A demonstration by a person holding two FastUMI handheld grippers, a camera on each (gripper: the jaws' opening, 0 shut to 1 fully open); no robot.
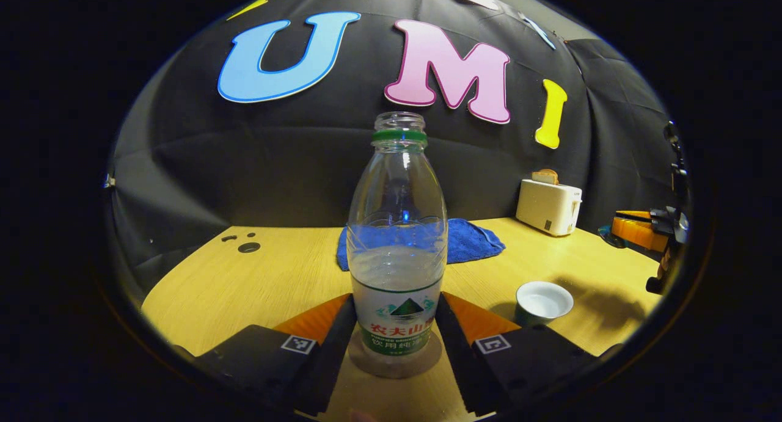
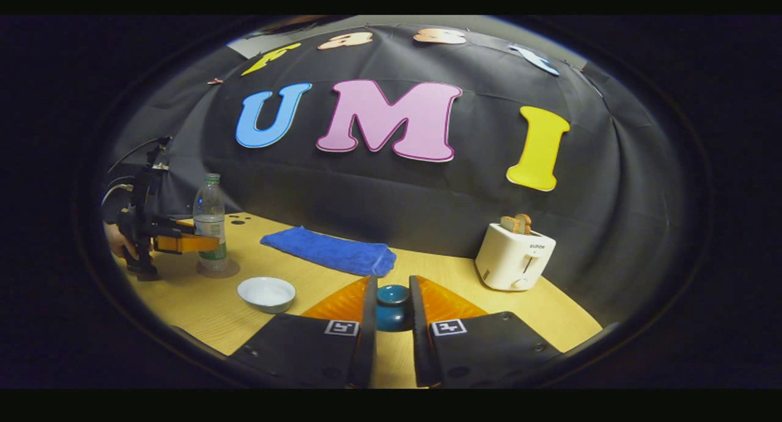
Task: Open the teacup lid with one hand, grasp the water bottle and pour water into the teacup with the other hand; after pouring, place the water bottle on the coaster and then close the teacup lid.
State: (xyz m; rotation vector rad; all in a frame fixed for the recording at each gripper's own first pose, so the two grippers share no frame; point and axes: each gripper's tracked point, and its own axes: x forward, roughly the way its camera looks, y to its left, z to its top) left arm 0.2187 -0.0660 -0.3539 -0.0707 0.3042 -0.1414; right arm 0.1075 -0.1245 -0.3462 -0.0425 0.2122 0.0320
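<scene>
An uncapped clear water bottle (image 1: 397,226), about half full, stands upright on a round grey coaster (image 1: 394,364). My left gripper (image 1: 395,300) is shut on its labelled lower part, a finger on each side. From the right gripper view the bottle (image 2: 209,217), coaster (image 2: 218,269) and left gripper (image 2: 195,243) sit at the far left. The teacup (image 1: 544,303) stands lidless with a white inside (image 2: 266,292). My right gripper (image 2: 392,315) is shut on the dark blue teacup lid (image 2: 392,303), held above the table to the right of the cup.
A folded blue cloth (image 2: 330,251) lies by the back wall behind the cup. A white toaster (image 2: 514,257) with toast stands at the back right. A hand (image 2: 113,242) holds the left gripper. Small holes (image 1: 248,247) mark the table's far left corner.
</scene>
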